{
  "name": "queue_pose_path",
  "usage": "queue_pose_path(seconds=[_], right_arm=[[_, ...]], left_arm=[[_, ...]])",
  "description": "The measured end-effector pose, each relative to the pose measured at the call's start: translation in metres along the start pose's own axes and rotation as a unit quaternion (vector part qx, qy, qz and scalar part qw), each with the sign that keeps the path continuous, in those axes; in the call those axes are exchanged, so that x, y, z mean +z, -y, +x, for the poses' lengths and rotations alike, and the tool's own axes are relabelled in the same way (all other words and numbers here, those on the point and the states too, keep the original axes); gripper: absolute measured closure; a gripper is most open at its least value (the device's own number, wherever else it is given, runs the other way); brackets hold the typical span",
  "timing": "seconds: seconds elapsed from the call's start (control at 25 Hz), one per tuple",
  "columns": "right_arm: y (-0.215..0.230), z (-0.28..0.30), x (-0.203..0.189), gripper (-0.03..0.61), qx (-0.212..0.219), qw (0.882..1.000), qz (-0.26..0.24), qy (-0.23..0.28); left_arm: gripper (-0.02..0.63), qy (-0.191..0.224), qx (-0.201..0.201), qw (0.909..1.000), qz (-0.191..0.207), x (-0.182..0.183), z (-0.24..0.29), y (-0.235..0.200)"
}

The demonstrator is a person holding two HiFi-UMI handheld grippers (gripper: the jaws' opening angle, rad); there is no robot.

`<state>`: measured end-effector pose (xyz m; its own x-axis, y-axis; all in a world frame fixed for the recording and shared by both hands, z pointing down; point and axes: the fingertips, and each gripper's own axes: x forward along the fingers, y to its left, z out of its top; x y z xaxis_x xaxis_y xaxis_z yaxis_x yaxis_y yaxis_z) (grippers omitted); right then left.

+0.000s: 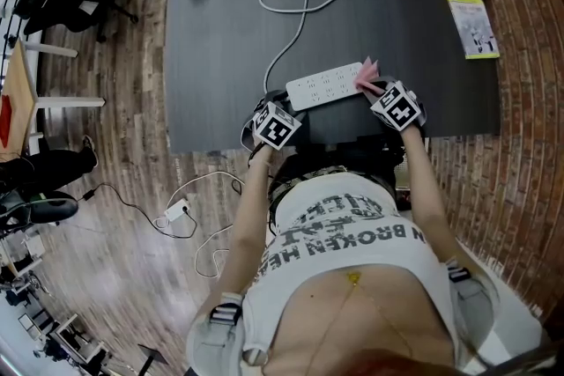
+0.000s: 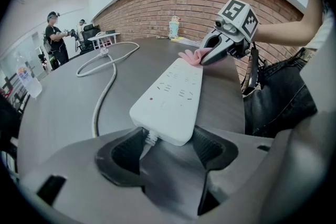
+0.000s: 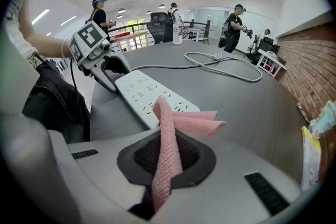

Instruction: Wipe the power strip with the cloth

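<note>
Right gripper [image 3: 167, 160] pinches the pink waffle-weave cloth [image 3: 189, 123], whose folded tail rests on one end of the long white plastic power strip [image 2: 170, 94]. The left gripper [image 2: 165, 147] clamps the cord end on the dark matte table [image 1: 220, 31]. The cloth is best dragged flat along the smooth socket face with light pressure, while the left holds firm.

The cloth [image 3: 166, 131] disappears low between the right gripper [image 3: 167, 159]'s closed jaws; the booklet [image 1: 471, 24]'s print (head view) is illegible.

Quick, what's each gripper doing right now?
Left gripper: closed on the power strip, at its cord end.
Right gripper: closed, holding the pink cloth.
</note>
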<state>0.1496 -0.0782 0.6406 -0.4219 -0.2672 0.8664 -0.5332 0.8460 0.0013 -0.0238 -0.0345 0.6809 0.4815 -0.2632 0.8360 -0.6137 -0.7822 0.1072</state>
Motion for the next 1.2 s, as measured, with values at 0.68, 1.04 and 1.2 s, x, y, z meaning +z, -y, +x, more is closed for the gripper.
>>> queue_pose_path(seconds=[0.68, 1.04, 1.2], right_arm=[[-0.011, -0.071, 0.08, 0.561, -0.034, 0.985, -0.026, 0.168], [-0.035, -0.119, 0.133, 0.561, -0.017, 0.947, 0.044, 0.318], [-0.039, -0.142, 0.151, 0.562, -0.027, 0.93, 0.062, 0.361]], left_arm=[[0.458, 0.141, 0.035, 0.9892, -0.012, 0.082, -0.075, 0.007], [0.606, 0.294, 0.025, 0.9536, -0.06, 0.148, -0.133, 0.021], [0.606, 0.34, 0.026, 0.9374, -0.069, 0.169, -0.161, 0.025]])
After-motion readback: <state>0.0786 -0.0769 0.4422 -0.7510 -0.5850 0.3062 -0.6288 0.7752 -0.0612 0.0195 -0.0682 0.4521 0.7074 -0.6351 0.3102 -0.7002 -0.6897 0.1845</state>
